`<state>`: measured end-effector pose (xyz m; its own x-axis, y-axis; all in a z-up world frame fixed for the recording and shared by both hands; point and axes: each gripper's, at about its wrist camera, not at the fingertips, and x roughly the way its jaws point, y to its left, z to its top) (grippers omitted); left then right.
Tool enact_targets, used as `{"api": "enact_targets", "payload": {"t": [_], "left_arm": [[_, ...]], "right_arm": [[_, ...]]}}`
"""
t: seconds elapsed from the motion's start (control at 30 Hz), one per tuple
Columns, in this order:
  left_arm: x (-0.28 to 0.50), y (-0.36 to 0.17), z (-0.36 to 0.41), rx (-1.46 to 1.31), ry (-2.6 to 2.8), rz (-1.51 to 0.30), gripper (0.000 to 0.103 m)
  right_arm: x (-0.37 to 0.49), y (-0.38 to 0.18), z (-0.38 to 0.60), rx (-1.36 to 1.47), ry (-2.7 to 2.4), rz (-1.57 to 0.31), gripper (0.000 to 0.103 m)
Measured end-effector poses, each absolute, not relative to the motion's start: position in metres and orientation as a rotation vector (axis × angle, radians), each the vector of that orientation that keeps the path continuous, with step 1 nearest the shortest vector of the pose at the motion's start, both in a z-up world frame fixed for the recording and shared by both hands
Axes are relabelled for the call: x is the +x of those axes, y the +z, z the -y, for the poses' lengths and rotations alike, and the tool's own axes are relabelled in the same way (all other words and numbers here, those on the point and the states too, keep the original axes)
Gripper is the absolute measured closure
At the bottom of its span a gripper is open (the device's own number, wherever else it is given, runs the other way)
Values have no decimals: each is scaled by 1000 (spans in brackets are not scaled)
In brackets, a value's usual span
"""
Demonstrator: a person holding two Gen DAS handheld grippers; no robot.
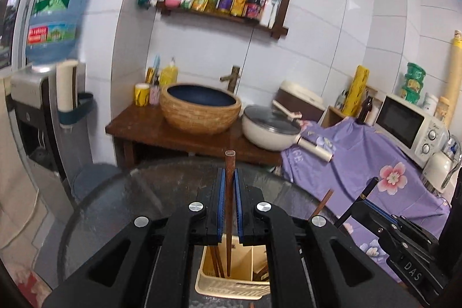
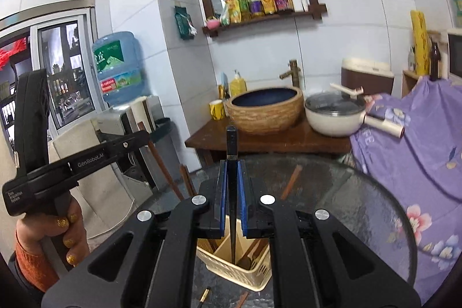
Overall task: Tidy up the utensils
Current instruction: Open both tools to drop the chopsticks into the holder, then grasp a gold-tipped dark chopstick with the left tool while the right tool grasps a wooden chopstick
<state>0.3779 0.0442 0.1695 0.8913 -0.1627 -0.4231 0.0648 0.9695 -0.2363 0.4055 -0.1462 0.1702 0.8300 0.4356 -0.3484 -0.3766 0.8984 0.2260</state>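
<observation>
Basin (image 1: 200, 111) beside lidded pan (image 1: 270, 130) on wooden stand; microwave (image 1: 408, 129) right.

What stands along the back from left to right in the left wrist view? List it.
Water bottle → yellow cup → basin → white pot → microwave.

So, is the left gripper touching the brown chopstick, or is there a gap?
Touching. In the left wrist view the left gripper has both blue pads closed against the brown chopstick, with no gap visible on either side.
</observation>
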Motion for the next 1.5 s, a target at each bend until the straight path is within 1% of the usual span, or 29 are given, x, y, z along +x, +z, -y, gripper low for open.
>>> {"api": "enact_targets", "payload": {"t": [0.2, 0.4, 0.43, 0.47, 0.5, 0.53, 0.6, 0.63, 0.67, 0.73, 0.8, 0.93, 1.03, 1.13, 1.27, 1.43, 1.5], "left_arm": [[384, 128, -45, -225, -119, -526, 97], [386, 110, -44, -219, -116, -545, 97], [385, 110, -44, -225, -114, -541, 94], [384, 109, -45, -228, -113, -537, 90], [381, 110, -46, -226, -108, -526, 78], [378, 111, -45, -225, -102, -513, 64], [369, 114, -46, -224, -96, -479, 52], [363, 115, -47, -219, -96, -460, 50], [356, 116, -46, -208, -96, -446, 48], [345, 115, -47, -188, -91, -427, 32], [333, 111, -49, -175, -76, -413, 21], [307, 91, -56, -165, -59, -420, 11], [294, 70, -57, -123, -48, -474, 11], [284, 43, -58, -102, -22, -540, 11], [275, 9, -62, -113, -11, -636, 11], [266, -19, -61, -132, -14, -704, 11], [263, -26, -60, -127, -6, -722, 13]], "right_arm": [[416, 129, 144, 170, 420, -474, 95], [419, 122, 147, 175, 403, -471, 95], [419, 122, 147, 175, 402, -470, 95], [419, 122, 148, 177, 403, -464, 95], [418, 121, 148, 169, 400, -458, 94], [417, 122, 147, 161, 394, -453, 92], [410, 121, 147, 138, 380, -432, 75], [406, 121, 149, 137, 379, -417, 55], [402, 121, 151, 144, 381, -401, 50], [395, 120, 155, 146, 380, -386, 50], [387, 116, 157, 148, 379, -387, 50], [368, 101, 158, 125, 371, -413, 50], [357, 83, 157, 115, 382, -465, 50], [347, 50, 153, 108, 405, -560, 50], [333, 11, 140, 19, 376, -652, 50], [314, -30, 125, -16, 394, -763, 50], [308, -41, 118, -25, 402, -795, 50]]}}
